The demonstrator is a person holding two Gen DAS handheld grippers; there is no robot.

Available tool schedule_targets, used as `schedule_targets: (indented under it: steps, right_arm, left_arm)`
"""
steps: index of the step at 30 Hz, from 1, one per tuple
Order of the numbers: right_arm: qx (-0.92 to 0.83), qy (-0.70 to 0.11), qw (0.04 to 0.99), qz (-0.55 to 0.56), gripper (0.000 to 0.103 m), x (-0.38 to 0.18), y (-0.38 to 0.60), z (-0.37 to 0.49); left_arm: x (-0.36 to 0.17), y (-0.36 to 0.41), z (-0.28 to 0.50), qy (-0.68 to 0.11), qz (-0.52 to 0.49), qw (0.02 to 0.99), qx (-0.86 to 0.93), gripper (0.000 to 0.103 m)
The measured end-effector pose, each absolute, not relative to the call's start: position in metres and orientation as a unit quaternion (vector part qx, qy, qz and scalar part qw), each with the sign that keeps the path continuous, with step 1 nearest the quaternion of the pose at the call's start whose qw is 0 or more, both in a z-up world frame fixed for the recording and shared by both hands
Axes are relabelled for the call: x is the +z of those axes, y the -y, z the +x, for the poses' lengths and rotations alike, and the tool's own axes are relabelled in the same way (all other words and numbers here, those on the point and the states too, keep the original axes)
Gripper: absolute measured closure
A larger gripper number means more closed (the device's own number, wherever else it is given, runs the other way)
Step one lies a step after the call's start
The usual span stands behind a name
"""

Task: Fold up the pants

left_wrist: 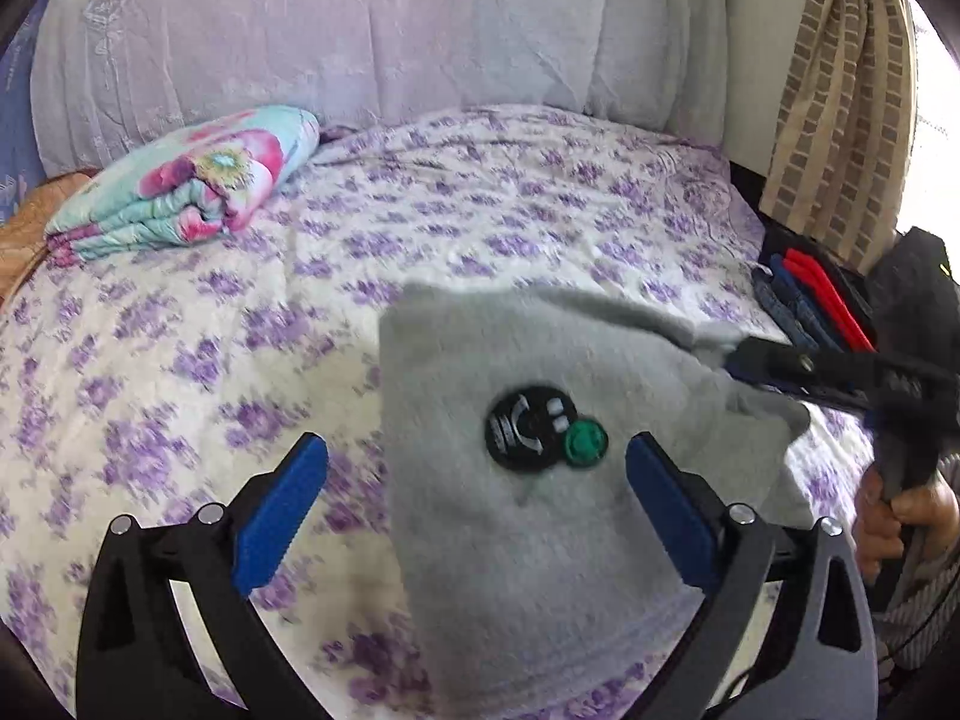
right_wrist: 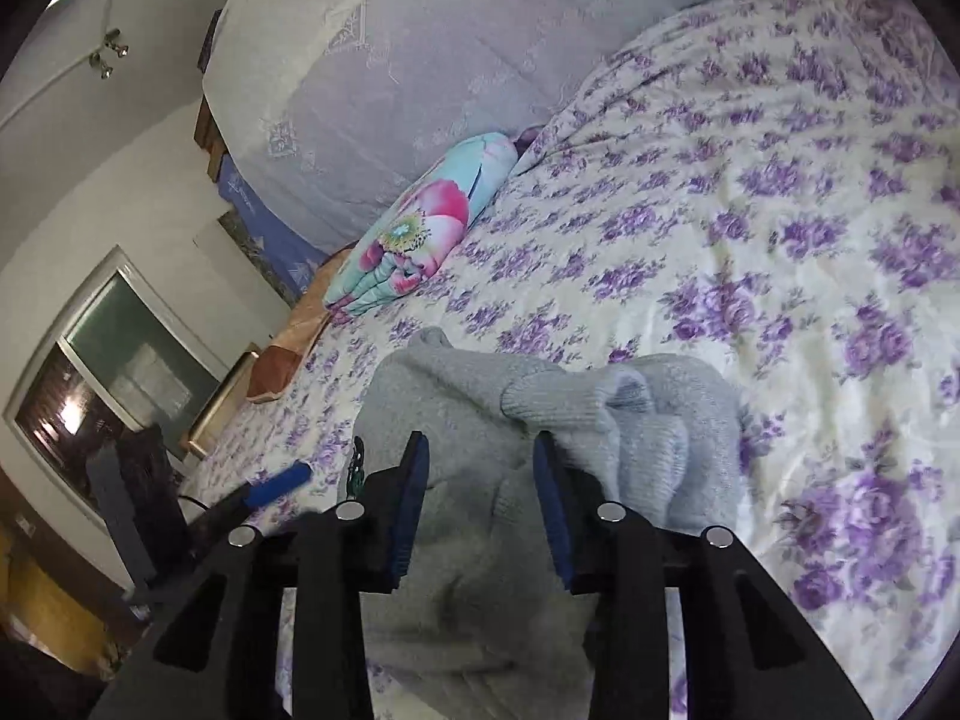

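Note:
Grey pants (left_wrist: 540,540) with a round black and green patch (left_wrist: 543,435) lie on the purple-flowered bedsheet (left_wrist: 480,210). My left gripper (left_wrist: 477,441) hangs over them, jaws wide open, one pad over the sheet and one over the fabric, gripping nothing. In the right wrist view the pants (right_wrist: 480,540) are bunched, with a ribbed cuff (right_wrist: 552,402) on top. My right gripper (right_wrist: 480,438) is open with loose grey fabric lying between its pads, which do not press it. In the left wrist view the right gripper (left_wrist: 741,354) reaches the pants' right edge, held by a hand (left_wrist: 888,516).
A folded floral quilt (left_wrist: 192,180) lies at the back left of the bed, below a pale cloth-covered headboard (left_wrist: 360,30). A checked curtain (left_wrist: 840,90) and red and blue items (left_wrist: 822,294) are beyond the bed's right edge. A window (right_wrist: 120,354) is on the wall.

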State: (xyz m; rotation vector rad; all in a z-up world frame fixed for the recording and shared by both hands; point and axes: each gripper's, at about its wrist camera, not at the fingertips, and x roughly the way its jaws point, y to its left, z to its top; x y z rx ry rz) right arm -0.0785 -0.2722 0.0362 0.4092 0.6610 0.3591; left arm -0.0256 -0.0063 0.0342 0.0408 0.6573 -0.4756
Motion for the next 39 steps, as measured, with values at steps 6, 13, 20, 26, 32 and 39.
schedule_targets:
  steps: [6,13,20,26,32,39]
  right_arm:
    - [0.145,-0.324,0.935,0.006,0.029,0.049,0.210,-0.112]
    - [0.143,-0.355,0.924,-0.004,0.022,0.012,0.212,-0.105]
    - [0.145,-0.274,0.950,0.031,0.004,0.041,0.234,-0.149]
    - [0.143,-0.356,0.881,0.276,0.004,0.010,0.315,-0.123]
    - [0.180,-0.390,0.789,0.439,0.004,-0.029,0.336,-0.090]
    - [0.183,-0.424,0.794,0.396,0.004,-0.035,0.311,-0.062]
  left_arm:
    - [0.027,0.033,0.046,-0.357,0.058,0.913,-0.191,0.005]
    - [-0.007,0.020,0.064,-0.401,-0.002,0.891,-0.212,0.004]
    - [0.006,-0.023,0.013,-0.392,-0.050,0.894,-0.212,0.005]
    - [-0.015,-0.028,-0.015,-0.439,-0.091,0.846,-0.287,0.005]
    - [-0.041,-0.002,-0.014,-0.458,-0.110,0.823,-0.318,0.004]
    - [-0.044,-0.002,-0.007,-0.462,-0.122,0.814,-0.331,0.004]
